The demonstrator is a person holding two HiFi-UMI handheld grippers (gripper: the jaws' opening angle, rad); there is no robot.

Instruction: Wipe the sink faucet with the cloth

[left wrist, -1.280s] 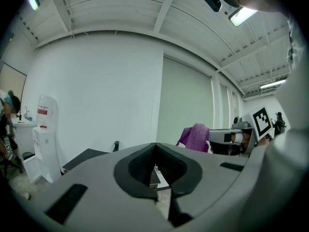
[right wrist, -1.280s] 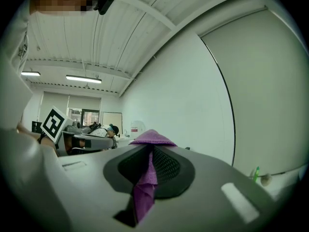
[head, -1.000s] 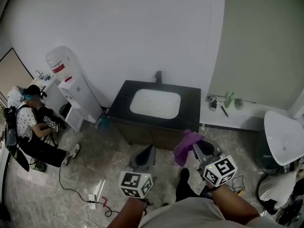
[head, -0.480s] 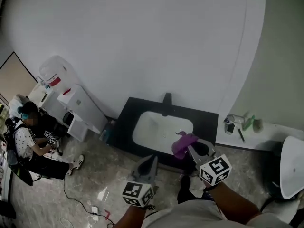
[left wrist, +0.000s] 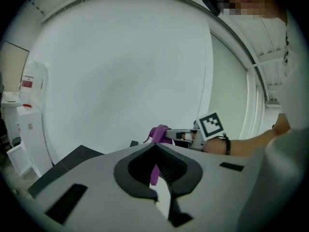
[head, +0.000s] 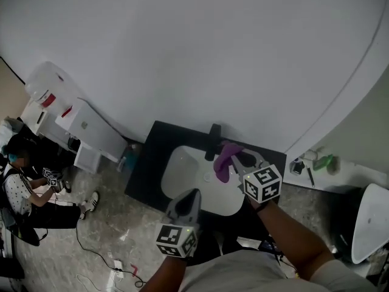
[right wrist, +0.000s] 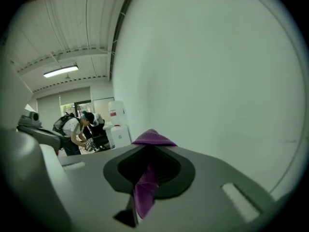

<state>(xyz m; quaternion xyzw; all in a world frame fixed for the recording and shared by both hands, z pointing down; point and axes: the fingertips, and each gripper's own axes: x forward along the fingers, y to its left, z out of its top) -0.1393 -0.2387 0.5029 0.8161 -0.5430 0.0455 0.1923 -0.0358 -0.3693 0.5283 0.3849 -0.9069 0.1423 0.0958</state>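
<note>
- Grey floor tiles and a plain white wall (head: 200, 59) framed a black counter (head: 144, 172) with a white sink (head: 182, 178) set into it.
- The purple cloth (head: 222, 160) hung from the tips of the right gripper (head: 236, 156), over the back of the sink and just right of the faucet (head: 213, 142). Whether cloth and faucet touched could not be told.
- The faucet was dark and stood upright at the sink's back rim, close to the wall.
- The right gripper's jaws were clamped on the cloth. Its own view showed a fold sticking up past the tips and a strip drooping down between the pads.
- The left gripper (head: 192, 197) was held lower, at the sink's front edge and apart from the cloth. Its jaws were together with nothing in them, and its view looked past them at the cloth and the right gripper beyond.
- Left of the counter, a white cabinet (head: 85, 129) stood along the wall, with a water dispenser (head: 44, 90) bearing a red label just beyond it.
- Farther left, a person (head: 18, 184) sat low on the floor, and cables (head: 91, 248) trailed across the tiles nearby.
- Right of the counter, a white ledge (head: 340, 172) carried a green bottle (head: 323, 162) and a few small items too small to tell.
</note>
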